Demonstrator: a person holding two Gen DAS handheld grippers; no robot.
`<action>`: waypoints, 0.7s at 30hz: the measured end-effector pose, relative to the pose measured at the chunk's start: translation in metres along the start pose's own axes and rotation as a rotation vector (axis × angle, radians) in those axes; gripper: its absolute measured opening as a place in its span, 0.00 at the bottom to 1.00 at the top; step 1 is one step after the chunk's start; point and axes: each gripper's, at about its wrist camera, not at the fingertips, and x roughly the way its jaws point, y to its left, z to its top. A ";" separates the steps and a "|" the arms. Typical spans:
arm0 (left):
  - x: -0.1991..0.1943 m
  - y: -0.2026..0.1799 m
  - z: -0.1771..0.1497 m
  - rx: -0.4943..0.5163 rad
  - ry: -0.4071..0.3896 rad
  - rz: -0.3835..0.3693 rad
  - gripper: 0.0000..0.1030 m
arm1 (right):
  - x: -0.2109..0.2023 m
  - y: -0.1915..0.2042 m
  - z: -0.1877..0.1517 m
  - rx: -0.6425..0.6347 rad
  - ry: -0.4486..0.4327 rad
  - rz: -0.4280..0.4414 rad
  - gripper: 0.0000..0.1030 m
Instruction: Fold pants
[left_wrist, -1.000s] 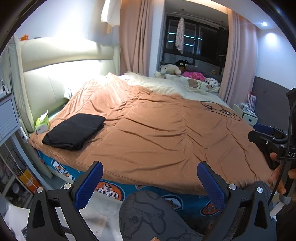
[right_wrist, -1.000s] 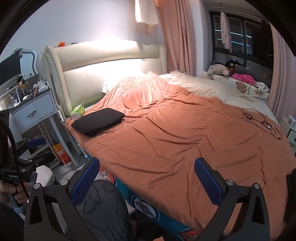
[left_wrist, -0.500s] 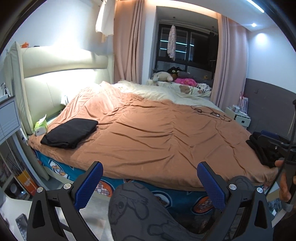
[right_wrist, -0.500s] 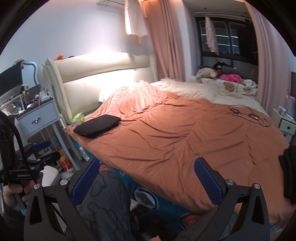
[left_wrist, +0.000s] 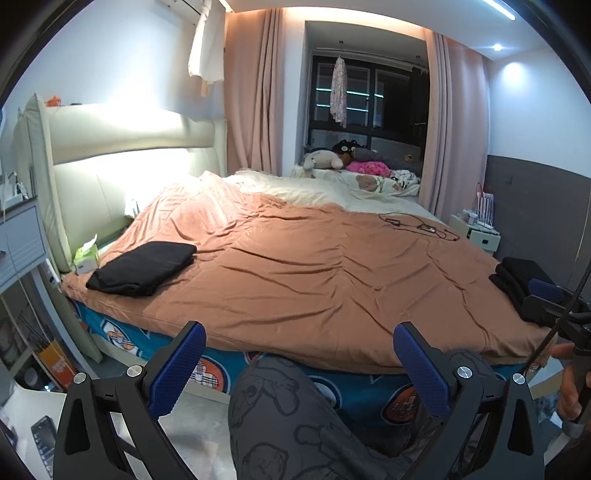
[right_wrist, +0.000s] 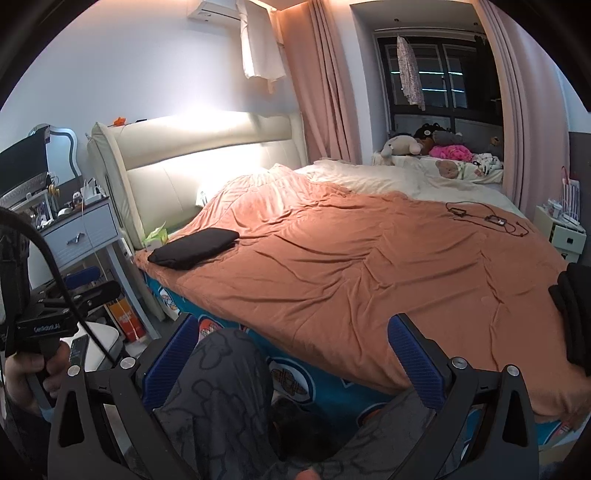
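The left gripper (left_wrist: 300, 369) hangs off the near side of the bed, its blue-padded fingers (left_wrist: 180, 364) spread wide with nothing between them but the person's knee (left_wrist: 273, 398) in grey printed trousers below. The right gripper (right_wrist: 295, 363) is held the same way, fingers far apart and empty, over the same knee. Ahead of both spreads an orange quilt (left_wrist: 314, 266), wrinkled and mostly bare. The folded pants (left_wrist: 144, 267), black, lie ahead and to the left of the left gripper, at the quilt's head-end corner near the headboard (left_wrist: 122, 147), just beside a green tissue box (left_wrist: 86, 256). In the right wrist view the same pants (right_wrist: 195, 247) sit ahead and to the left as well. A second pile of dark clothes (left_wrist: 517, 280) rests at the quilt's edge far to the right of the left gripper, close to the right gripper's blue tip. A black cable (right_wrist: 487, 218) lies on the quilt's far side
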 end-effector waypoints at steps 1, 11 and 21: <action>0.003 0.000 -0.002 -0.001 0.006 -0.004 1.00 | 0.000 -0.001 -0.002 0.002 0.003 -0.002 1.00; 0.025 0.000 -0.016 -0.001 0.042 0.011 1.00 | 0.017 0.003 -0.011 0.002 0.022 -0.041 1.00; 0.032 0.016 -0.024 -0.048 0.058 0.034 0.99 | 0.030 0.006 -0.007 0.017 0.058 -0.029 1.00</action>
